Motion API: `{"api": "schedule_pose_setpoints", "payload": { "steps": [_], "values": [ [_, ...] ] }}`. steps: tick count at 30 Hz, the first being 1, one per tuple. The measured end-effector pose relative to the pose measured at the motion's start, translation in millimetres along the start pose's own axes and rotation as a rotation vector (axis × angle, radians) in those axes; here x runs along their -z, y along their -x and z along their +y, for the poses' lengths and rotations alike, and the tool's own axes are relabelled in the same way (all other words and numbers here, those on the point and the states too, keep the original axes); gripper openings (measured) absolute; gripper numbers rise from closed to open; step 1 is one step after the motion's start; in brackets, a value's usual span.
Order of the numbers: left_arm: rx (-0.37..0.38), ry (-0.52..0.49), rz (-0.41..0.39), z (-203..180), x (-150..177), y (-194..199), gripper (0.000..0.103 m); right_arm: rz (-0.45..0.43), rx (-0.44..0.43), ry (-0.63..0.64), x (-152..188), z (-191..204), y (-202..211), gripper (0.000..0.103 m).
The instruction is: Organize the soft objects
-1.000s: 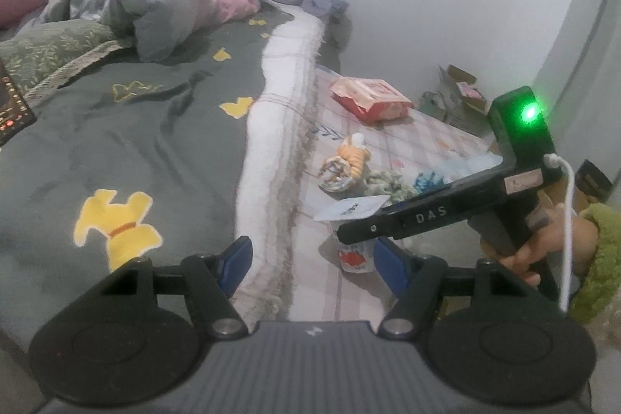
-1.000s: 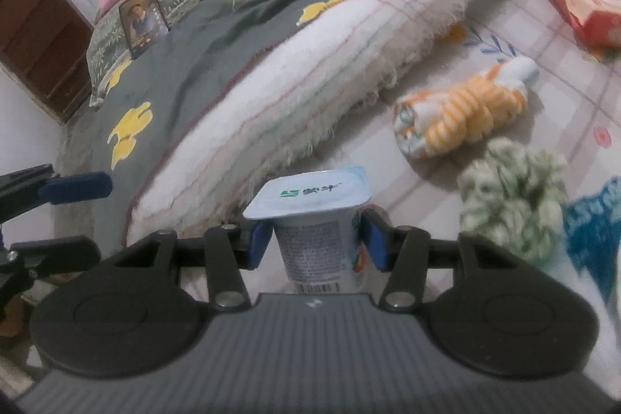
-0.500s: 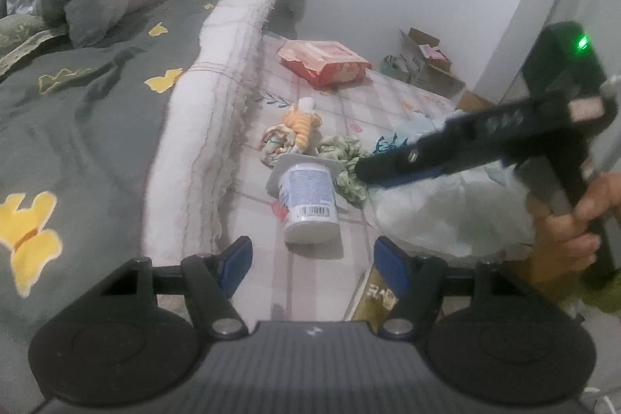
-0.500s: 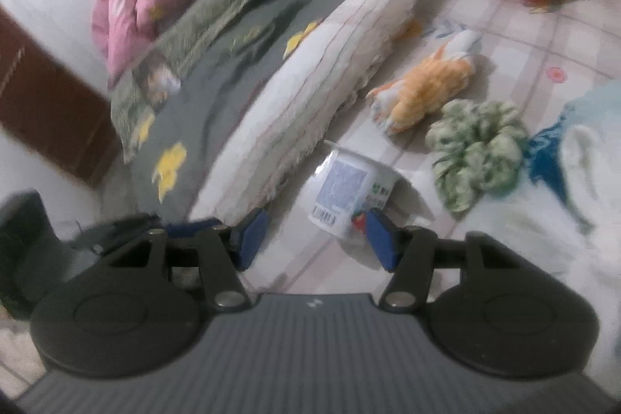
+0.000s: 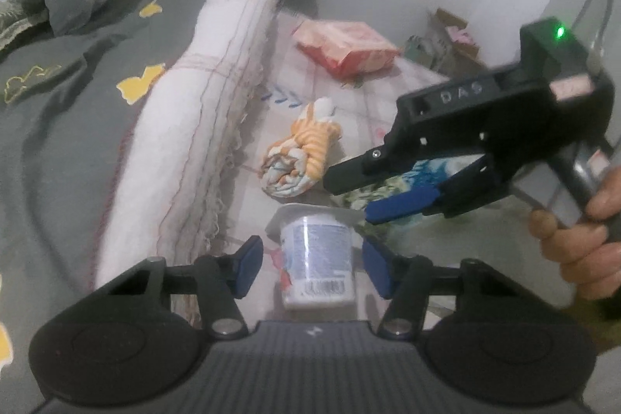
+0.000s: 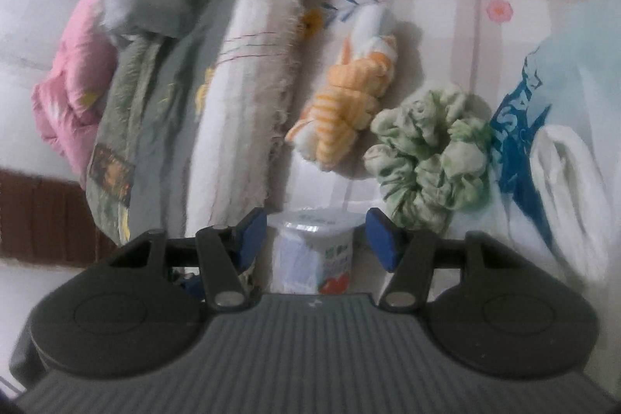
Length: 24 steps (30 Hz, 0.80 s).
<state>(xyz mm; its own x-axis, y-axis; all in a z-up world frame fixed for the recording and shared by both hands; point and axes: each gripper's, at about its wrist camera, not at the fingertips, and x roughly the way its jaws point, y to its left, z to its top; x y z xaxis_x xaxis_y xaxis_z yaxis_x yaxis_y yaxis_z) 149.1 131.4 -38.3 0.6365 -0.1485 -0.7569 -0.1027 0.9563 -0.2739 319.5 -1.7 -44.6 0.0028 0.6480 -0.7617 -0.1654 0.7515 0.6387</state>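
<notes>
A white yogurt cup lies on its side on the checked floor mat, between the open fingers of my left gripper, which do not touch it. In the right wrist view the cup also sits between the open fingers of my right gripper. An orange-striped rolled cloth and a green scrunchie lie just beyond it. In the left wrist view the right gripper hovers over the scrunchie, above the cup's rim; the rolled cloth lies behind.
The bed edge with a white fringed blanket runs along the left. A red-orange packet lies farther back. A white and blue plastic bag lies right of the scrunchie. A cardboard box stands by the wall.
My right gripper let go of the yogurt cup, which now lies on the mat. My left gripper moved forward and down until the cup sits between its open fingers.
</notes>
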Motion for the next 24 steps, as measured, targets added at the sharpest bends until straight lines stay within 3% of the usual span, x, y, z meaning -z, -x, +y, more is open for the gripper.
{"api": "schedule_pose_setpoints", "payload": {
  "steps": [11, 17, 24],
  "values": [
    [0.004, 0.030, 0.075, -1, -10, -36, 0.051, 0.173, -0.001, -0.095, -24, -13, -43, 0.063],
    [-0.008, 0.011, 0.044, -7, -4, -30, 0.050, 0.164, -0.053, -0.099, -22, -14, -41, 0.064],
    [0.009, -0.052, -0.017, -18, 16, -2, 0.050, 0.104, -0.158, -0.076, -4, -10, -10, 0.062]
  ]
}}
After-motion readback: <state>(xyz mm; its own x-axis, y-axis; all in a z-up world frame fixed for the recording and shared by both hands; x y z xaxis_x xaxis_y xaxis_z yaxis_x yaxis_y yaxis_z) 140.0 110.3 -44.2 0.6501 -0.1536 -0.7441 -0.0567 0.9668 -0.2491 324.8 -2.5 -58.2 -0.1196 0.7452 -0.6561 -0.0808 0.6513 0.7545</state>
